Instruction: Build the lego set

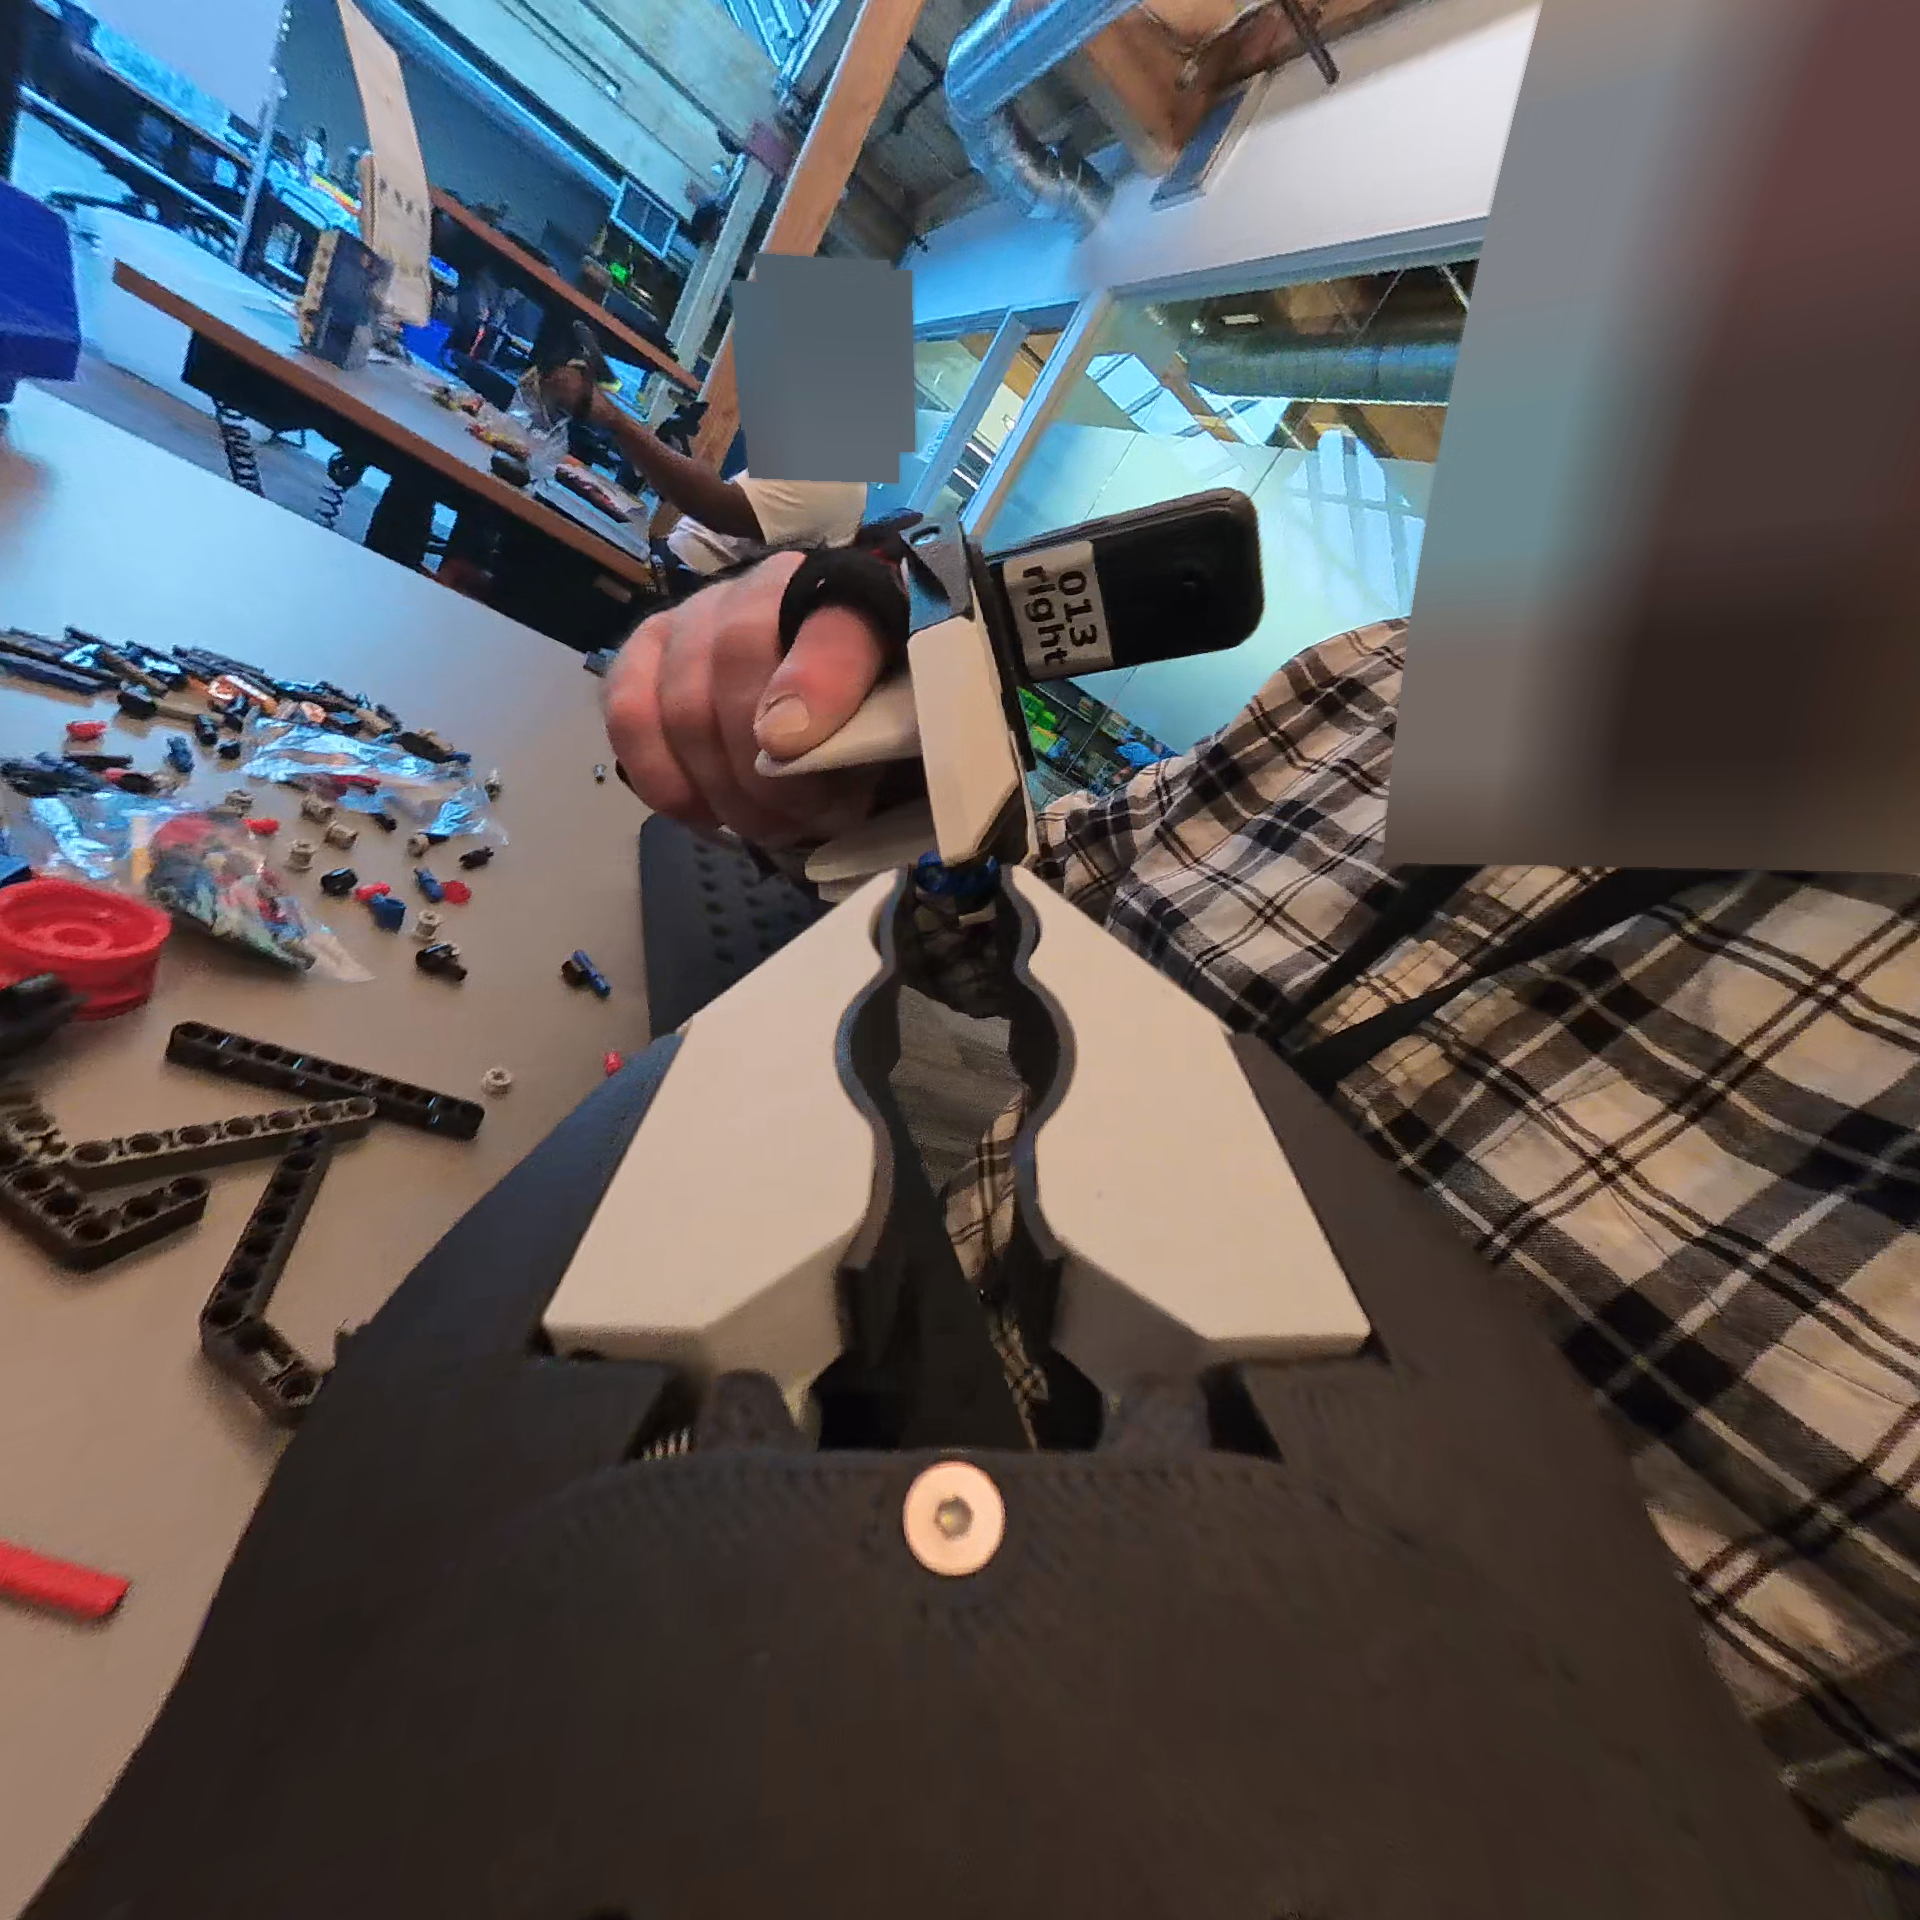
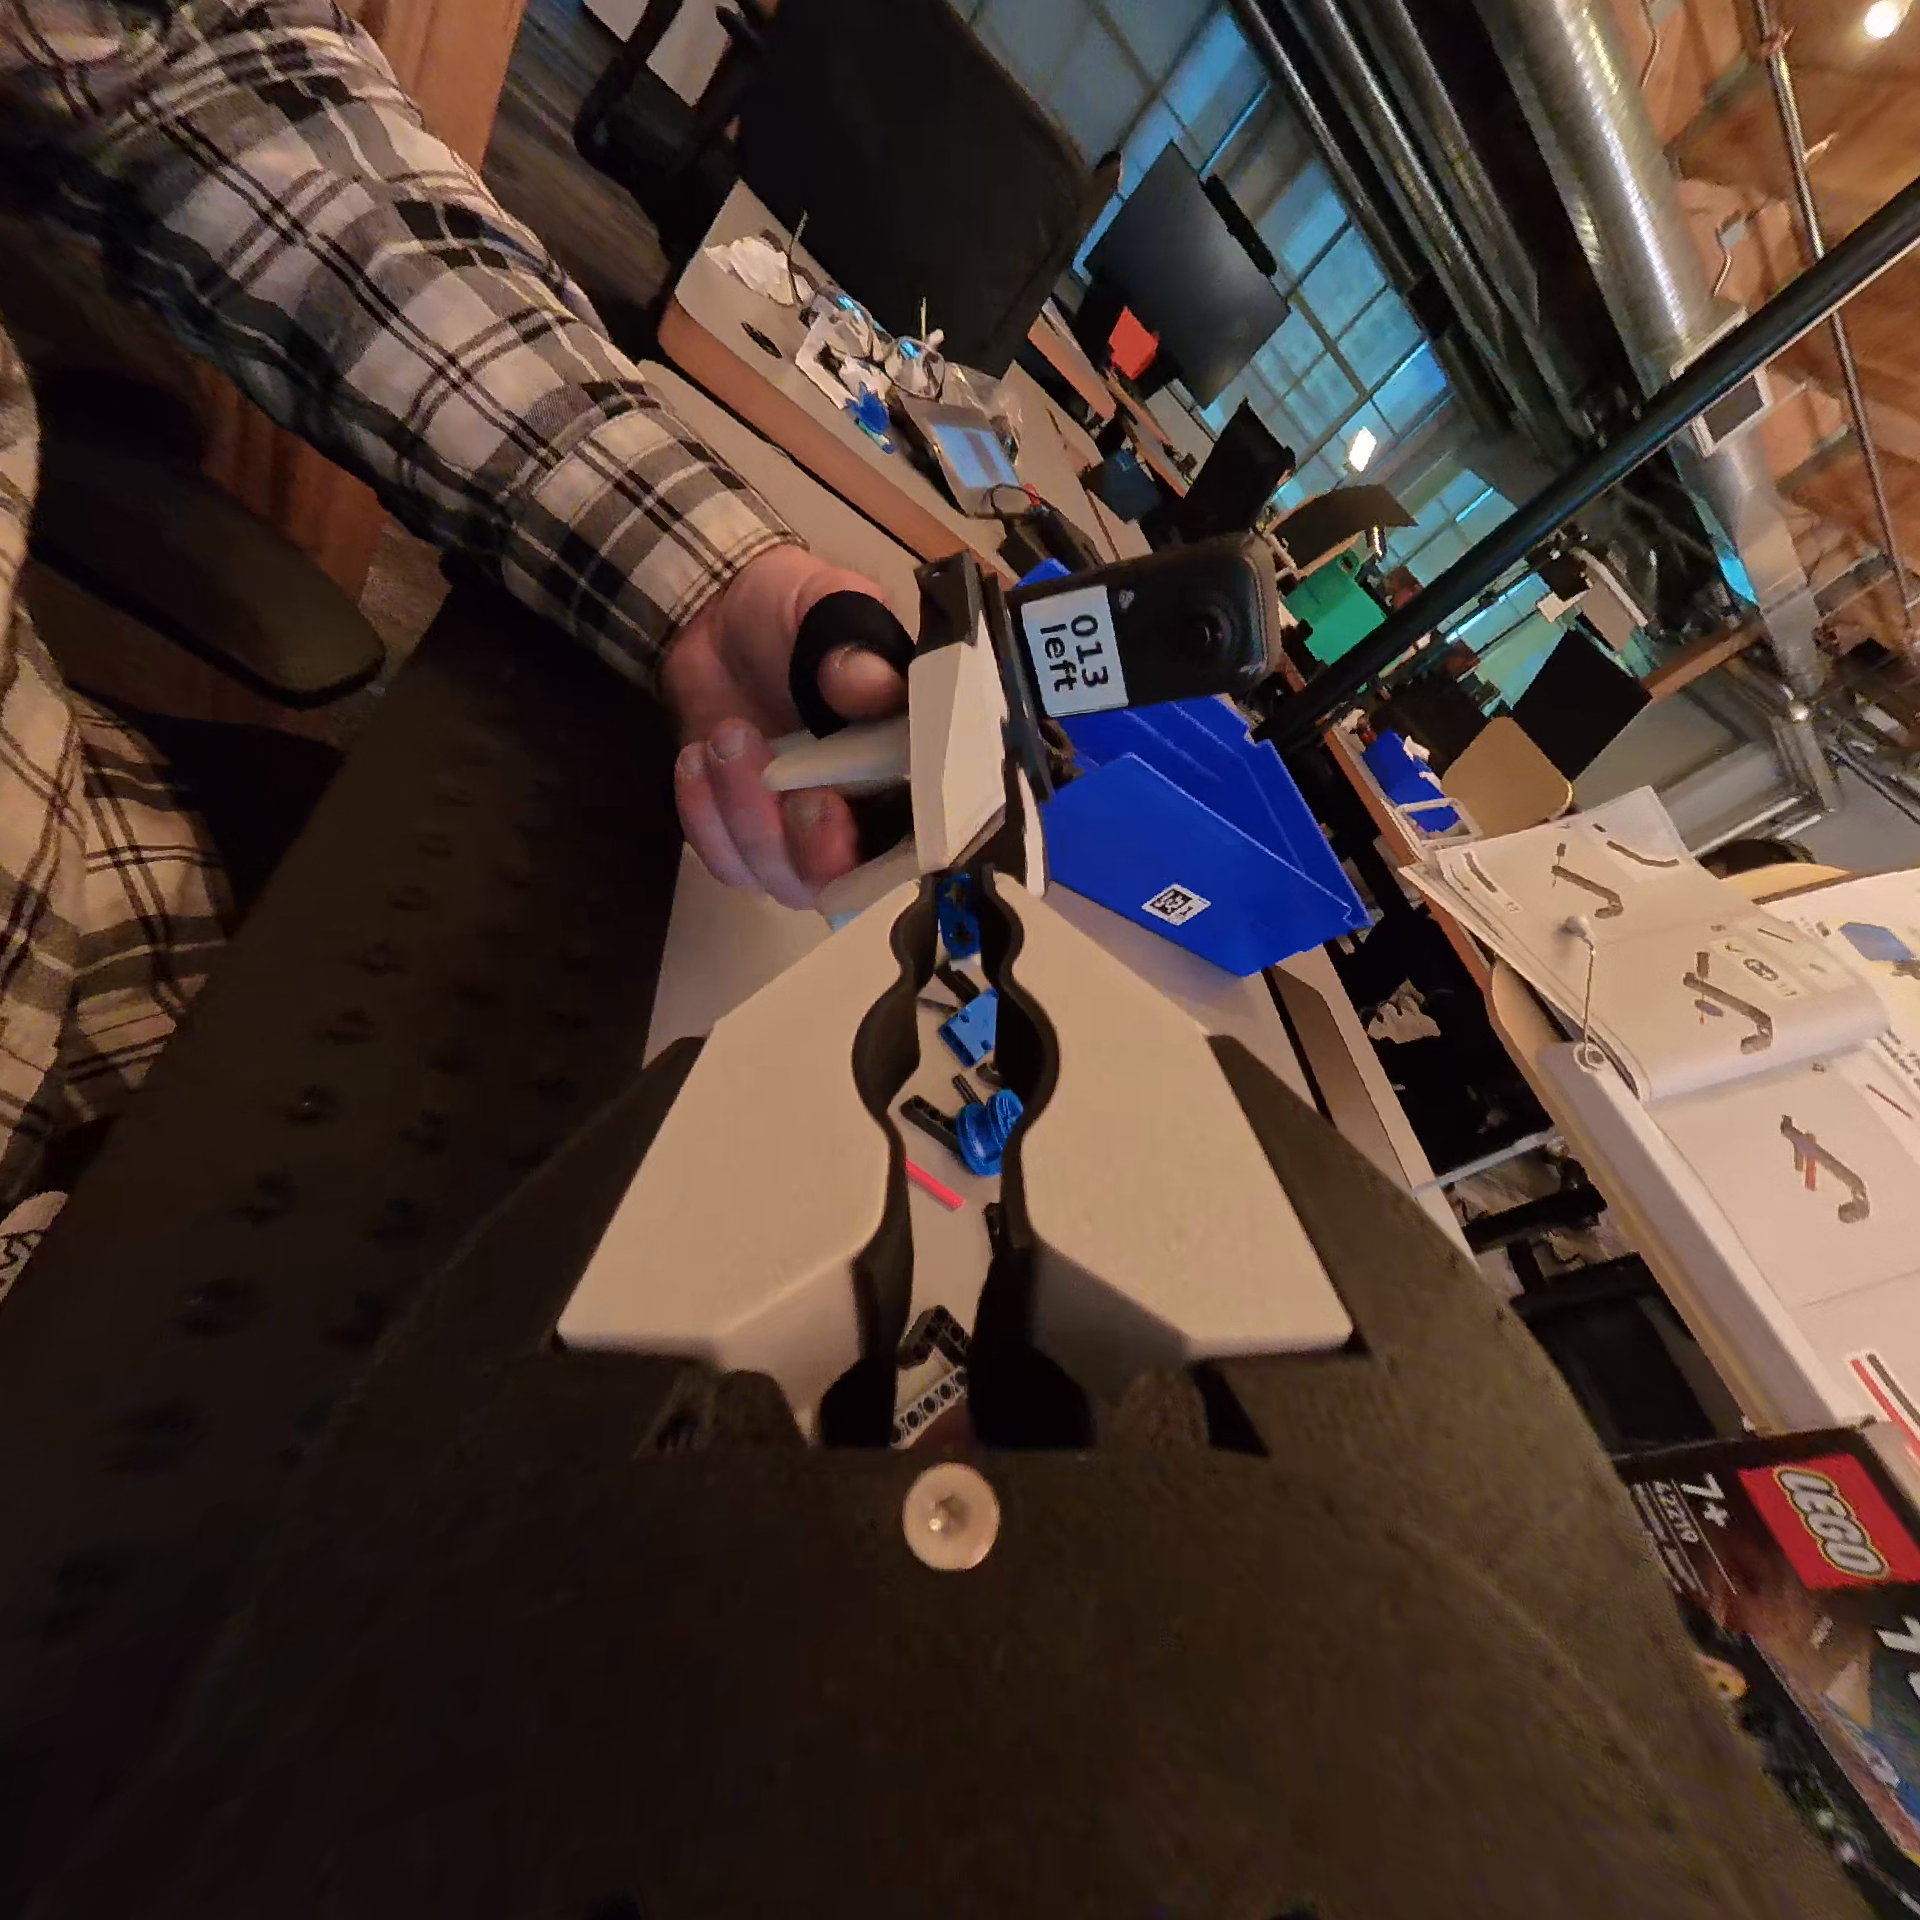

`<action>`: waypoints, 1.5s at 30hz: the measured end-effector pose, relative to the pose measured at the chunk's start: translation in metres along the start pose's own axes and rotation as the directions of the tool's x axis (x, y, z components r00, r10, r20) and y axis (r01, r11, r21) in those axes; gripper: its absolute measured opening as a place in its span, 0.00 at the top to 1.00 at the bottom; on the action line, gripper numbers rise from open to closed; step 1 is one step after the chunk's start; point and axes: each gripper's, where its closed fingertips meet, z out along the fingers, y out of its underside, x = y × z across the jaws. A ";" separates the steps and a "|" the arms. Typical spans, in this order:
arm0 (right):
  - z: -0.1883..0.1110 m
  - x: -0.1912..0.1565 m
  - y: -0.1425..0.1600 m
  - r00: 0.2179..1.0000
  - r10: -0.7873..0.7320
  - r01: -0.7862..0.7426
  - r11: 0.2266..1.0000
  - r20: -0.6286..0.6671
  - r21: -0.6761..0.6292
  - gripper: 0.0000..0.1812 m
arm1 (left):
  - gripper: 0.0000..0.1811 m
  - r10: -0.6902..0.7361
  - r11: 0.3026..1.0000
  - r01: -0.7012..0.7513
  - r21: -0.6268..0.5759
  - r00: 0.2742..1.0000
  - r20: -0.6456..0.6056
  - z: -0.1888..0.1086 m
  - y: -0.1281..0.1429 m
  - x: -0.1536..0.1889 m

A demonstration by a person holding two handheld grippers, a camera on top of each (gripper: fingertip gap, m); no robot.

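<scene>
Okay so both grippers are up in the air off the desk, tip to tip, and the small blue piece (image 2: 954, 912) sits right where they meet. The right gripper (image 2: 961, 896) has its jaws squeezed down to a narrow slot and looks clamped on that piece. The left gripper (image 1: 951, 883) is just as narrow and seems to pinch the same bit from the other side, though I can't see clearly how much of it each one has.

My guess is this is a push-together step. I'd keep one gripper dead still as the anvil, line the other up straight along the hole, and press slowly. Any twist and a piece that tiny will pop out and vanish into the person's plaid shirt (image 1: 1558, 1143).

Counting what's around:
- four dark beams (image 1: 322, 1075) near the desk edge closest to the person, one of them cut off by the frame
- one red wheel hub (image 1: 78, 940) further in, beside the parts bags (image 1: 239, 894)
- one red axle (image 1: 52, 1579)
- at least two blue bins (image 2: 1195, 831), nested together
- one open instruction booklet (image 2: 1662, 987) and one set box (image 2: 1818, 1558) toward the far end of the desk
- loose pins, too many to count
</scene>
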 end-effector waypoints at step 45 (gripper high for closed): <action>0.010 0.006 0.010 0.988 -0.149 0.143 0.979 -0.028 -0.146 0.97 | 0.93 -0.013 0.994 0.011 0.106 1.000 0.013 -0.005 -0.007 -0.006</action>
